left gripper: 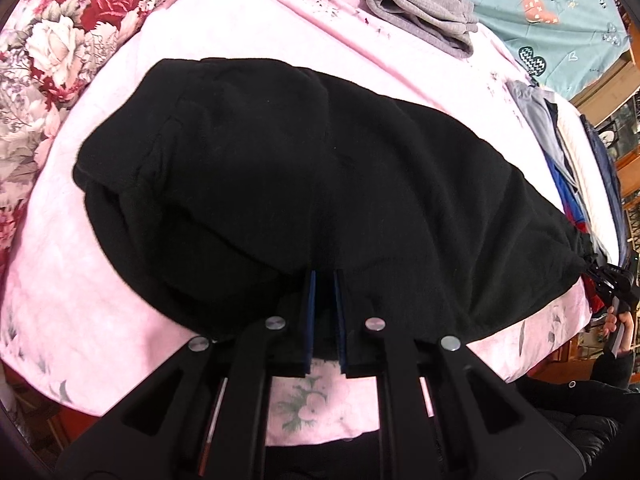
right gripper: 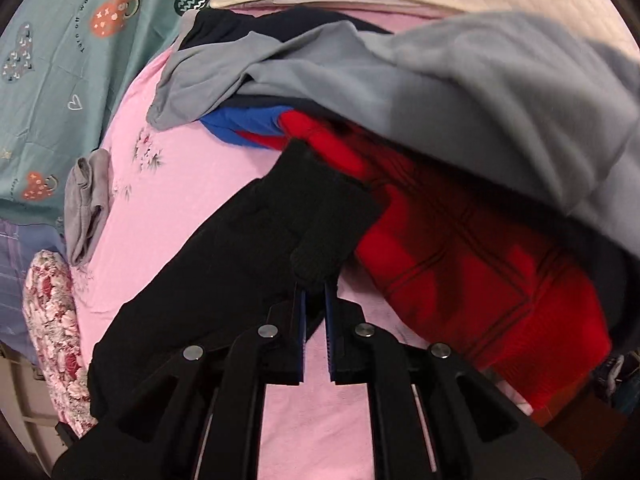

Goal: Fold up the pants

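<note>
Black fleece pants point(left gripper: 288, 168) lie spread across the pink bedsheet point(left gripper: 60, 280). My left gripper point(left gripper: 325, 276) is shut on the near edge of the pants, with cloth between its blue pads. In the right wrist view the same black pants point(right gripper: 224, 256) run off to the lower left. My right gripper point(right gripper: 316, 286) is shut on a ribbed end of them point(right gripper: 320, 256). The right gripper also shows in the left wrist view point(left gripper: 608, 280), at the far right end of the pants.
A folded grey garment point(left gripper: 420, 12) lies at the back of the bed. A pile of grey point(right gripper: 460, 92), red point(right gripper: 480, 280) and blue point(right gripper: 244, 120) clothes lies right of the pants. A floral quilt point(left gripper: 60, 40) and a teal blanket point(left gripper: 540, 8) border the sheet.
</note>
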